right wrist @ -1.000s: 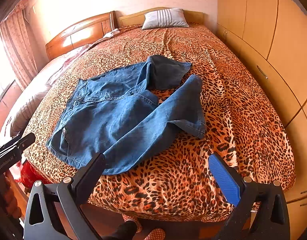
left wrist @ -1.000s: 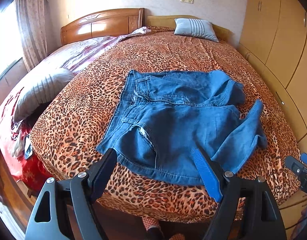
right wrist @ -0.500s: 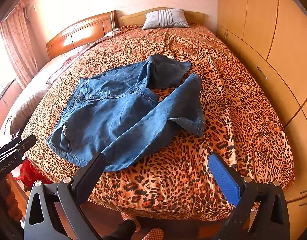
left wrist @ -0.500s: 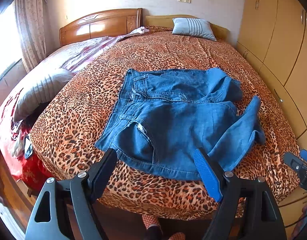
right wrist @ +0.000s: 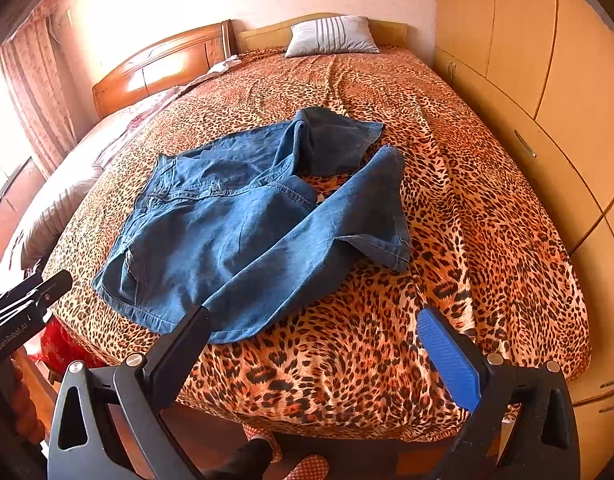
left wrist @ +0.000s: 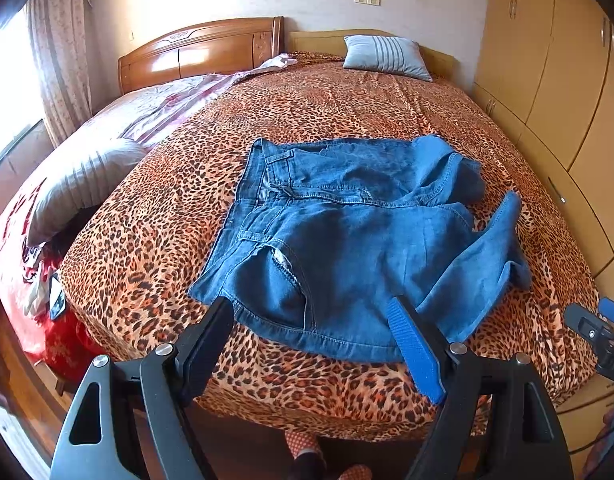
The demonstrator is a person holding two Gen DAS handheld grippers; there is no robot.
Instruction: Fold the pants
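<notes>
While no fold has yet been made, both grippers have been brought slightly closer to the blue denim pants [left wrist: 347,248] over the last second, which suggests an approach to a first grasp. The pants are spread loosely on the leopard-print bedspread [left wrist: 155,216], centre frame, waistband at left, legs crumpled toward the right. The left gripper [left wrist: 319,344] is held spread wide at lower centre, empty, its tips overlapping the near hem in the picture; contact cannot be told. The right gripper [right wrist: 319,344] is likewise spread wide and empty, over bare bedspread. Only in the right wrist view is the folded-over leg hem [right wrist: 379,248] seen plainly; only in the left view is the pocket opening [left wrist: 285,268] shown.
</notes>
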